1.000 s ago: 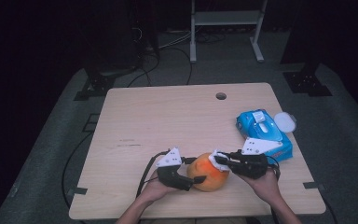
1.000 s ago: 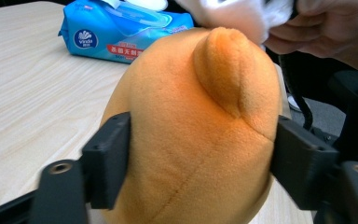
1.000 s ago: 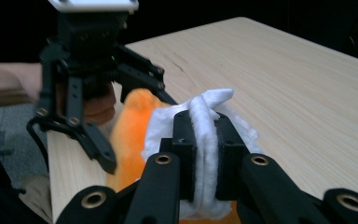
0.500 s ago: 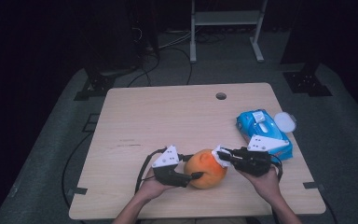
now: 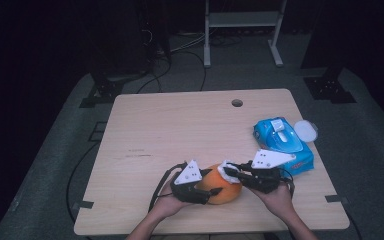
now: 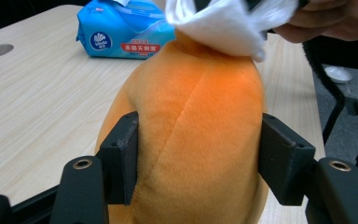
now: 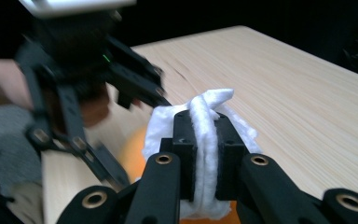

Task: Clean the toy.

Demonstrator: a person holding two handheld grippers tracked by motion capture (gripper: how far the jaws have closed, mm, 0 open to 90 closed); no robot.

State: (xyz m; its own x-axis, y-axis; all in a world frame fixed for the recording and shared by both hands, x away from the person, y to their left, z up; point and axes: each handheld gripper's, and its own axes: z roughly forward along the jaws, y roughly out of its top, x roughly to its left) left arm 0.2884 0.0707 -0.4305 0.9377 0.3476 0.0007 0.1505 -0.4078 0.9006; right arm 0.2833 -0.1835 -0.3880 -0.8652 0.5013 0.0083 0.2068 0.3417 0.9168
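An orange plush toy (image 5: 223,188) lies on the wooden table (image 5: 180,130) near its front edge. My left gripper (image 5: 207,189) comes at it from the left. In the left gripper view its jaws have just been closing and press on both sides of the plush toy (image 6: 196,116). My right gripper (image 5: 231,173) reaches in from the right, shut on a crumpled white wipe (image 5: 227,170). The wipe (image 6: 223,25) rests on the toy's far end. In the right gripper view the wipe (image 7: 205,109) is pinched flat between the right gripper (image 7: 206,140) jaws.
A blue pack of wet wipes (image 5: 282,142) lies at the table's right edge, close behind my right hand, with a white lid (image 5: 306,131) beside it. A round cable hole (image 5: 237,103) sits at the back of the table. Dark floor and stands surround the table.
The left jaws have closed in on the orange toy. Both hands and the toy have barely shifted, and the right gripper has kept the wipe on the toy.
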